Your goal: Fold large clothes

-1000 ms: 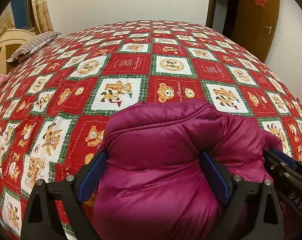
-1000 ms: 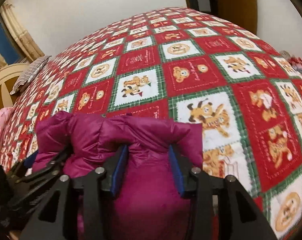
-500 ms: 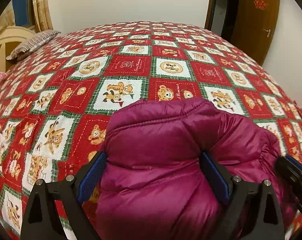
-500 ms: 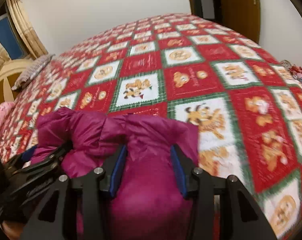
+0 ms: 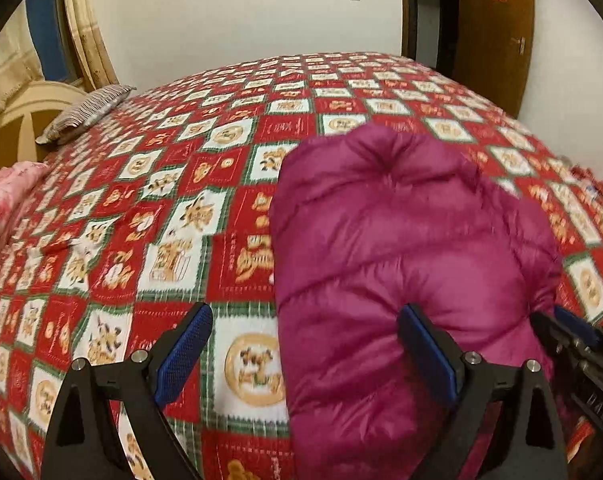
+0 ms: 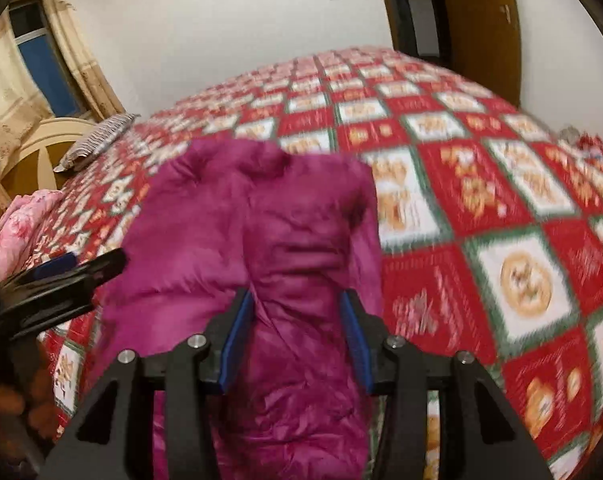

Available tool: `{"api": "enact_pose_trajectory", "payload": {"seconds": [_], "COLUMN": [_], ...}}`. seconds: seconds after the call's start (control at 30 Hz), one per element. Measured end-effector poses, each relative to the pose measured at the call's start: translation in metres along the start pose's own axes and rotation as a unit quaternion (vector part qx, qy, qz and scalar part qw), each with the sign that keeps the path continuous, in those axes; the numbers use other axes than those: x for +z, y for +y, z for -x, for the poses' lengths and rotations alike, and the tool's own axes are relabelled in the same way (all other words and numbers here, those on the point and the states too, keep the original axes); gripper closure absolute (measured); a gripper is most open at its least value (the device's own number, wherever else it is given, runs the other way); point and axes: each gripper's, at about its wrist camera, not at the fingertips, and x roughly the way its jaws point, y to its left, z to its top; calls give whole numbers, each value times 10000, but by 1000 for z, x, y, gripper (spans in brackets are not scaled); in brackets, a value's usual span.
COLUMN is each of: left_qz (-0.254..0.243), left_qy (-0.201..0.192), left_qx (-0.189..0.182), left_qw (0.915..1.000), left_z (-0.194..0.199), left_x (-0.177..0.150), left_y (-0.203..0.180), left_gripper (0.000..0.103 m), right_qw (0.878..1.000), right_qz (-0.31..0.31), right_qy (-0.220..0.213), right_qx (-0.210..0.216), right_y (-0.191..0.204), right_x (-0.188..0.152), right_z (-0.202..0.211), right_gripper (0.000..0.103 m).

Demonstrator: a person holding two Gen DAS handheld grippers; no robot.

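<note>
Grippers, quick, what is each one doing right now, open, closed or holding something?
Left gripper: open, gripping nothing; puffy magenta down jacket lies against one finger.
Right gripper: closed on the jacket.

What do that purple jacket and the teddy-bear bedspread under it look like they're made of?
Magenta puffer jacket: probably thin nylon or polyester shell over soft filling; it has a slight sheen and puffy stitched channels. Bedspread: seemingly matte printed woven fabric, perhaps cotton, lying flat with little shine; blur hides the weave.

Your two wrist views sit close over the bed [image 5: 221, 184], angled down toward the far wall; both share the jacket [image 5: 401, 240], pillow [image 6: 97, 140] and door [image 6: 481, 20].
</note>
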Motion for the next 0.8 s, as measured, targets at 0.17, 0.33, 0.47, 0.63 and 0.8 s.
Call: {"api": "enact_pose_trajectory", "payload": {"seconds": [0.17, 0.33, 0.47, 0.63, 0.8], "left_qz": [-128, -262, -309, -122, 620], "left_qy": [-45, -62, -5, -287, -353], "left_qx": [206, 400, 470, -6, -714], "left_qw": [9997, 9988, 9984, 9995, 9949], "left_z": [-3, -1, 8, 39, 54], "left_x": [-3, -5, -9, -19, -35], "left_y": [-6, -9, -10, 13, 54], "left_gripper": [8, 8, 8, 8, 8], "right_qw": [9996, 9992, 9992, 9998, 9979], "right_qz": [-184, -318, -273, -184, -264], "right_qy": [143, 183, 265, -53, -579], "right_qx": [131, 180, 90, 89, 102], "right_y": [-7, -13, -11, -11, -24], "right_x": [-4, -9, -7, -4, -15], "right_z": [-12, -16, -14, 25, 72], "right_gripper": [54, 51, 51, 46, 21]}}
